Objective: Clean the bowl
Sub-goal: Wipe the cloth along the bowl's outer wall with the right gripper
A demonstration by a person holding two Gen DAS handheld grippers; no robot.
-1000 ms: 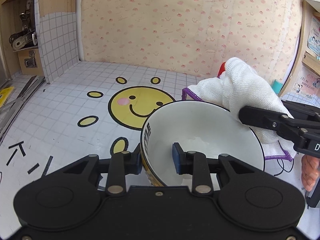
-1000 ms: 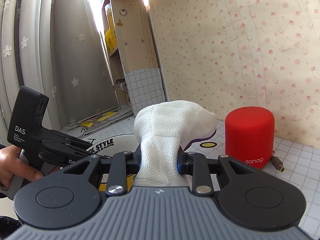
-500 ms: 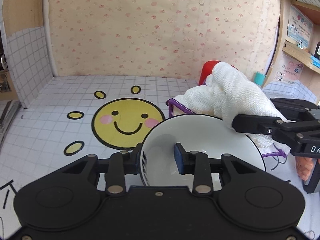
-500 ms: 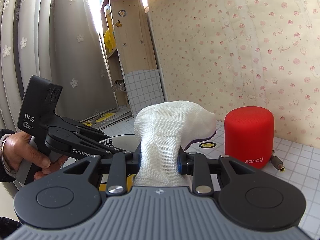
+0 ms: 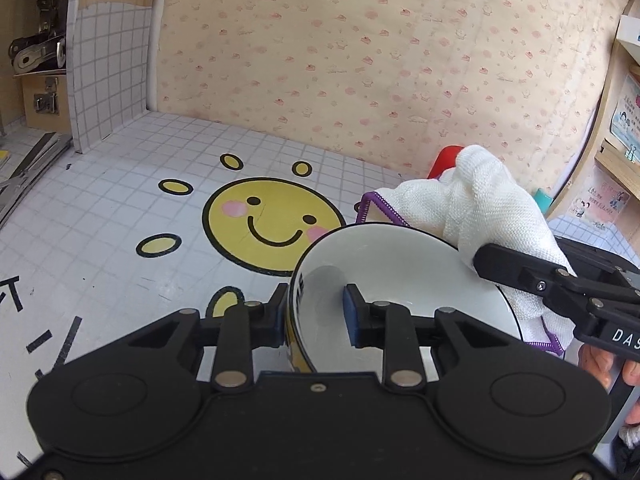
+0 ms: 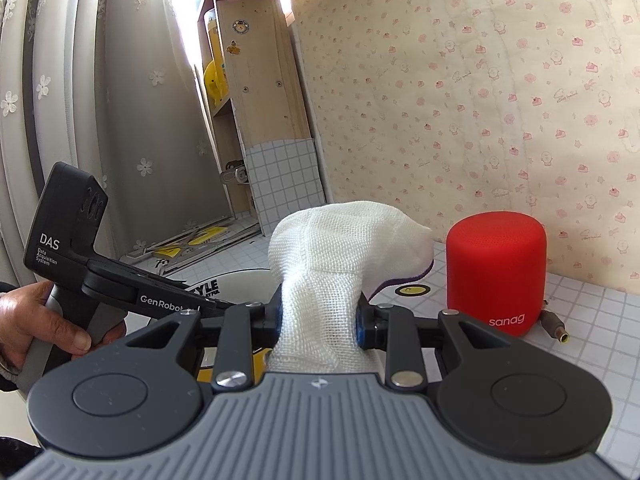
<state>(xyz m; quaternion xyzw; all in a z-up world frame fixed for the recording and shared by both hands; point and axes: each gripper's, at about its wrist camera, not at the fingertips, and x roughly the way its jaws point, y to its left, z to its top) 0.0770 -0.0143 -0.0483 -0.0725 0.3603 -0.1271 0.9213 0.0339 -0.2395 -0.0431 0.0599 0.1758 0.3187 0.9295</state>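
Left wrist view: left tool (image 5: 316, 314) clamps the bowl (image 5: 404, 264) wall, one pad inside, one outside; its jaws just closed a little on the rim, bowl tilted over the worktop (image 5: 120, 220). Right tool (image 6: 318, 320) grips the cloth (image 6: 340, 248), bunched at the bowl's far rim. Step: wipe about to start. Next move likely needs cloth pushed down inside, bowl held steady.

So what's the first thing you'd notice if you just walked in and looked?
Probably the big yellow smiley face printed on the tiled tabletop, just behind the white bowl. The left gripper pinches the bowl's rim, and the right gripper squeezes a bunched white cloth at the bowl's far edge. A bright red speaker stands beside the cloth, near the wallpapered wall.
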